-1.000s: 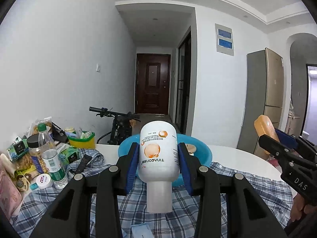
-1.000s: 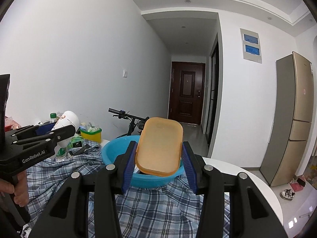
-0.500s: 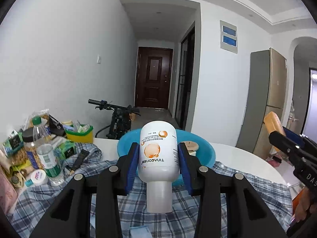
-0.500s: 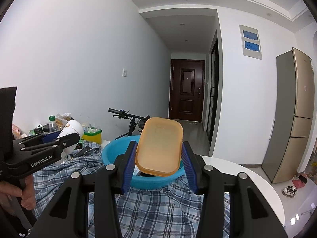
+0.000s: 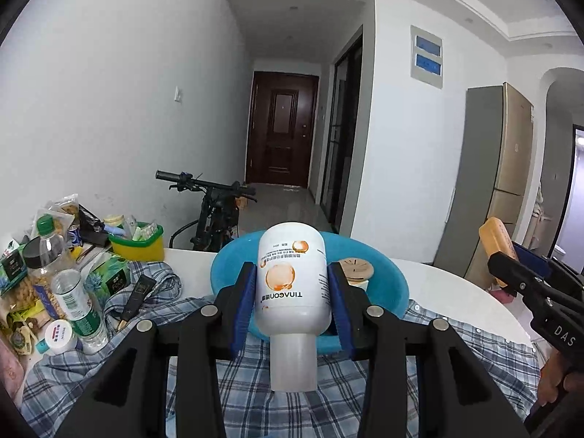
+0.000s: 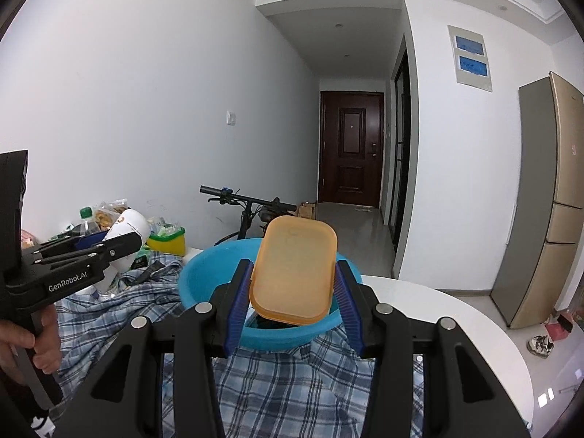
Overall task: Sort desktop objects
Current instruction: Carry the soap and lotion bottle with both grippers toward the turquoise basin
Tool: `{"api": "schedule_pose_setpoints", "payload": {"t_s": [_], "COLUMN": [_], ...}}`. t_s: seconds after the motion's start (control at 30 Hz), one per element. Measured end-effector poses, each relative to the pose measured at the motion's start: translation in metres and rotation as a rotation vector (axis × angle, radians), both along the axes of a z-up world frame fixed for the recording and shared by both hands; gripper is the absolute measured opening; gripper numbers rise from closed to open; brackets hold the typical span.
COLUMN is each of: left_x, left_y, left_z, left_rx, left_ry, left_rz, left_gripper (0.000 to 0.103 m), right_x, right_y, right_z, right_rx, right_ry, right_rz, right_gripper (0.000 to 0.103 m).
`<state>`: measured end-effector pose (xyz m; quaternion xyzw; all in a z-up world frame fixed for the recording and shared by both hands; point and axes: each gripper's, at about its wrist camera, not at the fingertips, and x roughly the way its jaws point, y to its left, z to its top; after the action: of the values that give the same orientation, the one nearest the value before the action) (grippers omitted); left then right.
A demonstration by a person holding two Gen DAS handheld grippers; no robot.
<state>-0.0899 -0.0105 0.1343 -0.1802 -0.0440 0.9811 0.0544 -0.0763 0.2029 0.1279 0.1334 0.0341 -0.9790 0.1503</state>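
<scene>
The left gripper point(image 5: 292, 292) clamped a white bottle point(image 5: 292, 277) cap-first above the blue basin point(image 5: 394, 288), probably for dropping in; the right gripper point(image 6: 292, 288) likewise gripped an orange lid point(image 6: 294, 270).

table point(image 5: 471, 299): white, round-edged; bare to the right of the tool
cloth point(image 5: 365, 383): blue plaid, rumpled, under the tool
basin point(image 5: 394, 292): blue, just ahead of the tool
clutter point(image 5: 62, 284): bottles, packets, far left

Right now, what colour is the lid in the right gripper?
Translucent orange. The lid shows best in the right wrist view, clamped in the right gripper.
</scene>
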Motion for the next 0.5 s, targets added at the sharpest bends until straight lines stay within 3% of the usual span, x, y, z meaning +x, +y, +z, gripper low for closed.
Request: {"api": "schedule_pose_setpoints", "payload": {"t_s": [0.37,0.5], "left_x": [-0.096,-0.13], "left_y": [-0.006,-0.005], "left_z": [-0.006,-0.007], "left_rx": [-0.003,-0.034], "left_ry": [-0.078,-0.06], "left_rz": [-0.018,0.005], "left_gripper": [0.042,0.042], "right_x": [-0.081,-0.109], "right_y": [-0.007,-0.015], "right_z": [0.0,0.0], "right_rx": [0.007,0.015], "right_ry": [-0.05,-0.053], "right_rz": [-0.013,-0.011], "right_gripper": [0.044,0.044]}}
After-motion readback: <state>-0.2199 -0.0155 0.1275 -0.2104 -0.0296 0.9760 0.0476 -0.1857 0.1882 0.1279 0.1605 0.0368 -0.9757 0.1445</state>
